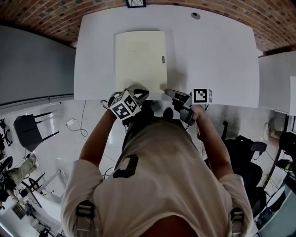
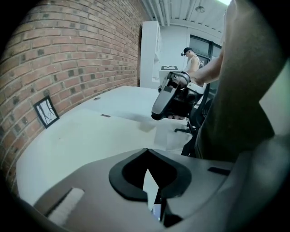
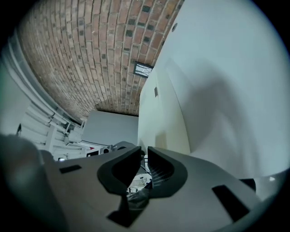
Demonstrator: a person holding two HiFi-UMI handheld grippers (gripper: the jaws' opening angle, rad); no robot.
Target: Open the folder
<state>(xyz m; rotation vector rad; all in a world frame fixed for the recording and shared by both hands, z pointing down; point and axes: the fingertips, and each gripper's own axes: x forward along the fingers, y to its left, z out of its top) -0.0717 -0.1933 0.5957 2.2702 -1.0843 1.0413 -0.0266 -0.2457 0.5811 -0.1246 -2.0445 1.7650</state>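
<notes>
Both claws pinched shut, empty as far as I can tell. Left claw (image 1: 140, 91) and right claw (image 1: 169, 92) sit at near corners of closed folder (image 1: 140, 58), flat on counter (image 1: 212, 55). Step: approach. Next, probably: catch cover edge, lift.

1. Folder (image 1: 141, 59): one.
2. Tables: two — the big white table (image 1: 217, 55) and a second table (image 1: 277, 78) at the right edge.
3. Grippers: two, the left gripper (image 1: 140, 91) and the right gripper (image 1: 168, 92).
4. Office chairs: two — the left chair (image 1: 28, 132) and the right chair (image 1: 247, 159).
5. Framed picture (image 1: 135, 3) on the brick wall (image 1: 46, 18): one.
6. Round cap (image 1: 195, 15) in the tabletop: one.
</notes>
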